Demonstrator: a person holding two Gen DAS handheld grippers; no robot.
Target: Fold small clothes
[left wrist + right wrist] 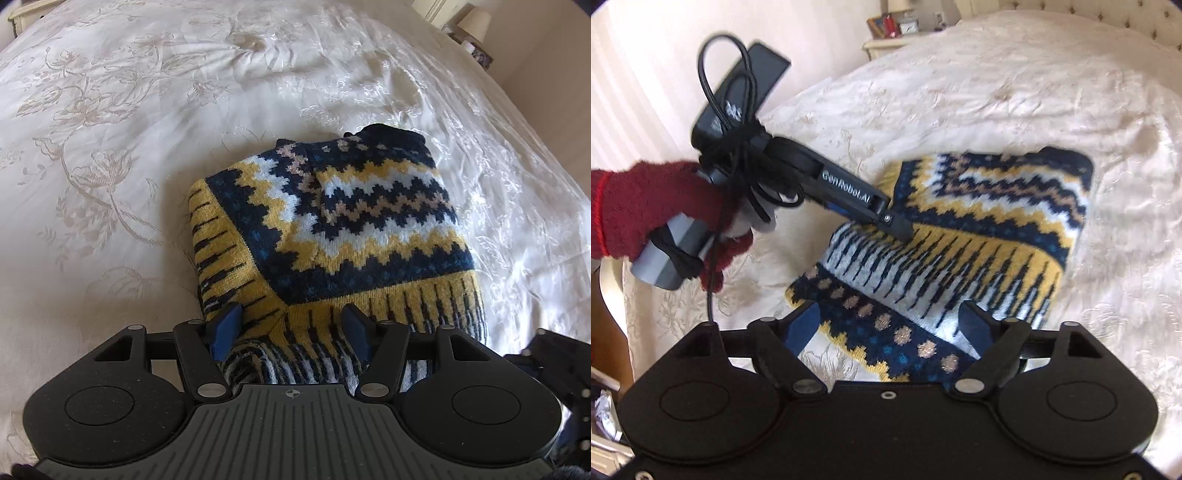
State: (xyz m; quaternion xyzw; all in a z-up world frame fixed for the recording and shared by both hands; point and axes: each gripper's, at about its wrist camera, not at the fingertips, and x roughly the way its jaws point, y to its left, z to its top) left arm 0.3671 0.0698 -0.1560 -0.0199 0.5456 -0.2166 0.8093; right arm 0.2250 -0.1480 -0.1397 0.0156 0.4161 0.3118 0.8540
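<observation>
The left gripper (291, 325) stands half open over the near yellow-and-navy ribbed hem of the folded navy, yellow and white zigzag-knit sweater (354, 221), its pads clear of the wool; the sweater lies mid-bed on the cream floral bedspread (110, 147). The right gripper (890, 325) gapes wide over the sweater's (979, 229) spotted near corner, gripping nothing. A red-gloved hand (653, 218) holds the left gripper (901, 230) against the hem.

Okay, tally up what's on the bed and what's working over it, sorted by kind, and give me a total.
Knitted garments: 1, the patterned sweater, folded on the bedspread
Handheld grippers: 2, the left gripper and the right gripper, both open over the sweater's near edge
Gloved hands in view: 1, the red glove holding the left gripper
Total: 4
</observation>
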